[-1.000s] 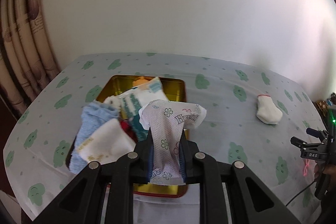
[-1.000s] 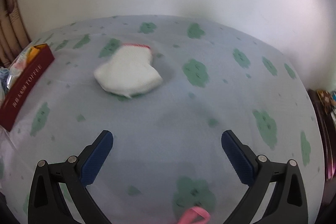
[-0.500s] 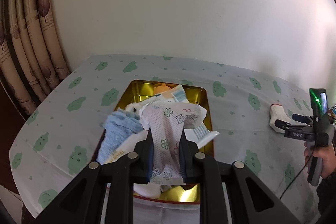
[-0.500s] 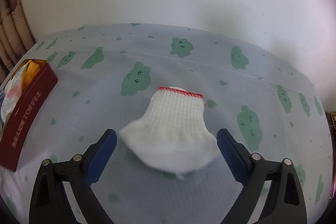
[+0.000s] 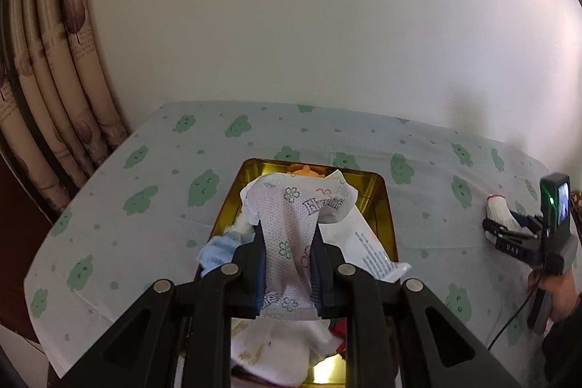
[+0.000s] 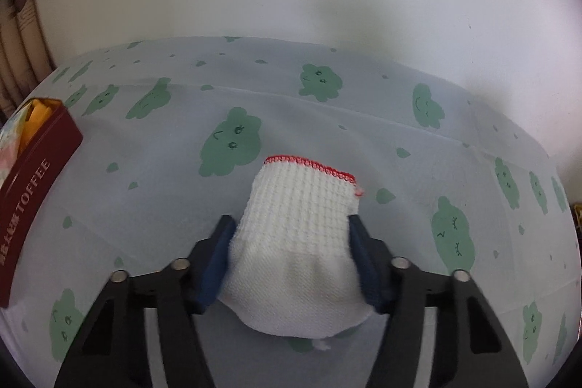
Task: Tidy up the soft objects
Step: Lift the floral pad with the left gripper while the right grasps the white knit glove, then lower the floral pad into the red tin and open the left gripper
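My left gripper (image 5: 288,231) is shut on a white diaper (image 5: 291,202) printed with flowers, holding it above the gold-lined tin (image 5: 385,210). In the tin lie a blue cloth (image 5: 218,250), a white cloth (image 5: 269,351) and a printed pack (image 5: 367,250). My right gripper (image 6: 290,220) is closing on a white knitted glove with a red hem (image 6: 302,199) that lies on the tablecloth; both blue pads (image 6: 218,253) touch its sides. In the left wrist view, the same glove (image 5: 496,211) and the right gripper (image 5: 509,230) sit far right.
The table wears a pale cloth with green cloud prints (image 6: 418,148). The tin's red side reading TOFFEE (image 6: 32,191) stands at the left of the right wrist view. Curtains (image 5: 54,79) hang at the left, a plain wall behind. A person's hand (image 5: 556,293) holds the right gripper.
The right gripper came up to the glove and its wide jaws closed in on both sides of it. The left gripper carried the diaper along over the tin, still shut on it.
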Action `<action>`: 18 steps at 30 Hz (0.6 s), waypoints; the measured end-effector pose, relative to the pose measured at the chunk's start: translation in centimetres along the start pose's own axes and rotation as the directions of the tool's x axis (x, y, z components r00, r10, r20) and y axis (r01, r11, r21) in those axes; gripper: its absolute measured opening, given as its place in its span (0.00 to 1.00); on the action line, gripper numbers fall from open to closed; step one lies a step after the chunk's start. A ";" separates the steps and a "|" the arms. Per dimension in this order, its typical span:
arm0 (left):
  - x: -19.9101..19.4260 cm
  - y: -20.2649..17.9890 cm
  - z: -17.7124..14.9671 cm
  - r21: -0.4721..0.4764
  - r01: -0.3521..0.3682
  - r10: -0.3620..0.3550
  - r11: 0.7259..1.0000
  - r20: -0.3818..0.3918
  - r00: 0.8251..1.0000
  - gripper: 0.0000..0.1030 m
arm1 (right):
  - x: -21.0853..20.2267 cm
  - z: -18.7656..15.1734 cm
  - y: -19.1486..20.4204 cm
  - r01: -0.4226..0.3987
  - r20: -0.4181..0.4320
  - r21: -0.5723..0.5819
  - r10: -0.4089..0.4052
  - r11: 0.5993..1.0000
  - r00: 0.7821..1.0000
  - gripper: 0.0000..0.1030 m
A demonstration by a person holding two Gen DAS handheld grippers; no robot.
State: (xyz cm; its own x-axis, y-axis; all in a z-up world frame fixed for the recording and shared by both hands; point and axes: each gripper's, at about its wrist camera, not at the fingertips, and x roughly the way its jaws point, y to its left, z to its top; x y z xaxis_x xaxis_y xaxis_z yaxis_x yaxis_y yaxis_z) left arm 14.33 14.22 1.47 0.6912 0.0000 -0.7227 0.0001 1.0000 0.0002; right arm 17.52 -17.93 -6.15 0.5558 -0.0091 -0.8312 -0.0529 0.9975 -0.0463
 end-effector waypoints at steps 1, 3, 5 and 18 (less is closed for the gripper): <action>0.4 0.0 0.1 -0.008 0.007 -0.007 1.000 -0.010 1.000 0.19 | -0.2 -0.1 0.0 0.005 0.006 -0.008 -0.005 1.000 1.000 0.45; 1.4 -0.1 0.3 -0.009 0.001 -0.001 1.000 -0.027 1.000 0.19 | -0.5 -0.2 -0.1 0.001 0.017 -0.014 -0.001 1.000 1.000 0.41; 2.0 -0.3 0.4 0.004 -0.008 0.008 1.000 -0.035 0.999 0.19 | -0.9 -0.3 -0.4 -0.015 0.029 -0.003 0.015 1.000 0.999 0.35; 5.4 -0.4 0.4 0.003 -0.011 0.012 1.000 -0.089 0.996 0.19 | -5.2 -3.3 -0.4 -0.077 0.079 0.027 0.075 0.997 0.994 0.28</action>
State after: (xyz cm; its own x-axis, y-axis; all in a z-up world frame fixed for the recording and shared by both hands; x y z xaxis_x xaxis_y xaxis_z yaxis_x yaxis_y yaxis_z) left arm 18.34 13.79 -2.13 0.6241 0.0117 -0.7813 -0.0053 0.9999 0.0107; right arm 11.95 -18.47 -3.66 0.6138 0.0709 -0.7862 -0.0733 0.9968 0.0327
